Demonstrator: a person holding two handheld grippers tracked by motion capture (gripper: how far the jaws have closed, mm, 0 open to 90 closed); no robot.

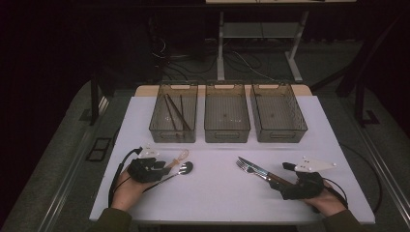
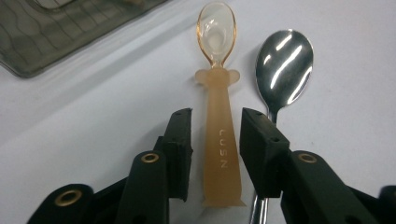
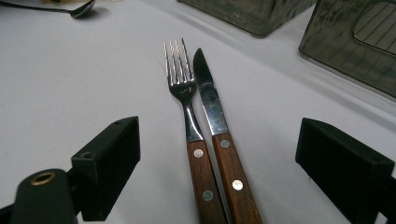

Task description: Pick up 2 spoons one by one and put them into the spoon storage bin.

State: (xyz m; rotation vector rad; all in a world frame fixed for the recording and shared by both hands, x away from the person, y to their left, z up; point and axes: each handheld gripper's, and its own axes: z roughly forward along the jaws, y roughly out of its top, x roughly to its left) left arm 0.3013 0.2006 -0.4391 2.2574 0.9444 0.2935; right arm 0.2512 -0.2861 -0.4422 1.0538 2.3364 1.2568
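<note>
My left tool (image 2: pixel 215 135) straddles the handle of a translucent amber spoon (image 2: pixel 218 116) lying flat on the white table (image 1: pixel 217 193); its jaws stand slightly apart, either side of the handle. A polished metal spoon (image 2: pixel 282 70) lies just beside it. My right tool (image 3: pixel 233 154) has its jaws wide apart around a wood-handled fork (image 3: pixel 189 121) and knife (image 3: pixel 217 135), side by side. The high view adds three bins (image 1: pixel 227 113) at the far edge, the left one holding chopsticks (image 1: pixel 176 113).
</note>
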